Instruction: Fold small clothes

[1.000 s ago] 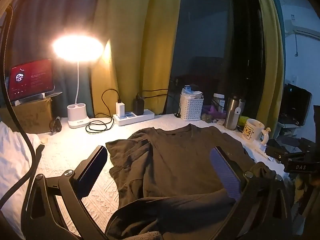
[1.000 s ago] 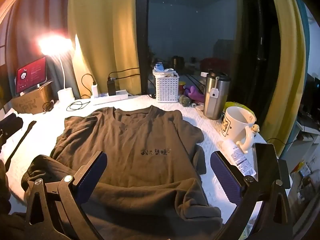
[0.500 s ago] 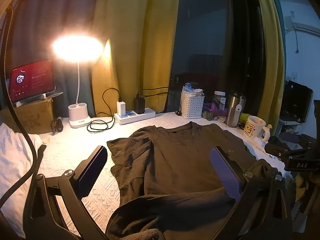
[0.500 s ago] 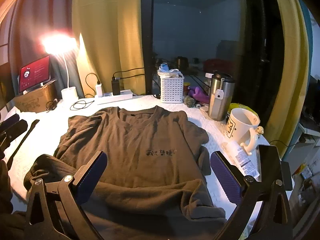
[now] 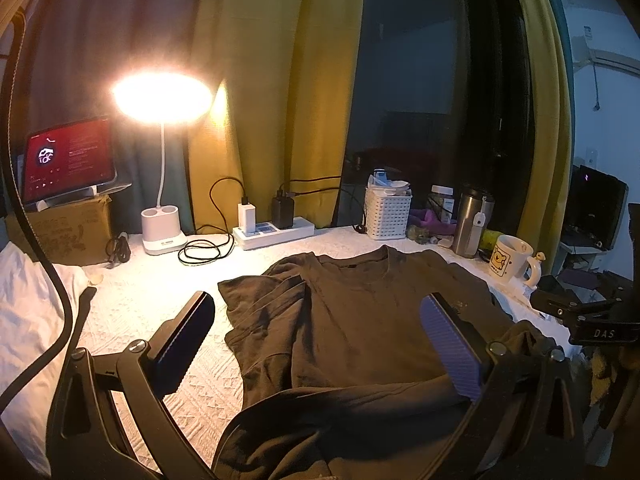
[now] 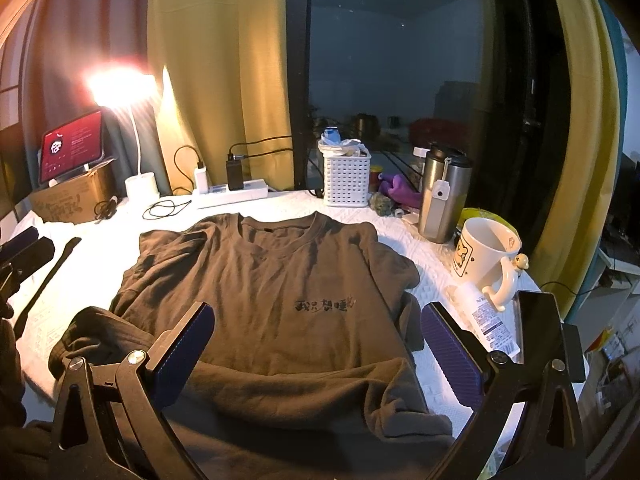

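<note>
T-shirt (image 6: 276, 288), dark brown with a line of black print on the chest, lies front up on the white textured counter (image 5: 152, 304), collar toward the window and hem bunched at the near edge. Both sleeves are folded in over its sides. The left gripper (image 5: 320, 344) hangs over the shirt's near left part, jaws wide apart and holding nothing. The right gripper (image 6: 316, 356) hangs above the hem, jaws likewise apart and empty. A white mug (image 6: 486, 256) and a steel flask (image 6: 442, 196) stand right of the shirt; a lit lamp (image 5: 162, 168) stands at the back left.
</note>
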A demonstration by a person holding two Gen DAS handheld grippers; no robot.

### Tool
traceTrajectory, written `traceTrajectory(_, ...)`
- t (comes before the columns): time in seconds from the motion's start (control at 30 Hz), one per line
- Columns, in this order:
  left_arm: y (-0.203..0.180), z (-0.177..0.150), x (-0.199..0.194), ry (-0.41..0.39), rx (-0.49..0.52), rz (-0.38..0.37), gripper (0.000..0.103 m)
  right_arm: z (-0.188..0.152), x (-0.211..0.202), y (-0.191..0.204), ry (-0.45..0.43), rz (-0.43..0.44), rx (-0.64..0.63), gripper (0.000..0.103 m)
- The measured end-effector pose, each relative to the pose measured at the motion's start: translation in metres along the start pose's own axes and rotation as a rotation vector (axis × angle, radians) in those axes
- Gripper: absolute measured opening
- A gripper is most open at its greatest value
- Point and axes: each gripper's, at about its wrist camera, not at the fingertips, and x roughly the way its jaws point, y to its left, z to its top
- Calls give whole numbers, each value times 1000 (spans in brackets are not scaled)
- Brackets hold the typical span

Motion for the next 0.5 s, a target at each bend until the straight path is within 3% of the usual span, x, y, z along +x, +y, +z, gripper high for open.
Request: traceTrajectory(0.5, 0, -4, -1, 0, 8, 3, 102, -2, 0, 1, -3, 1, -1, 103)
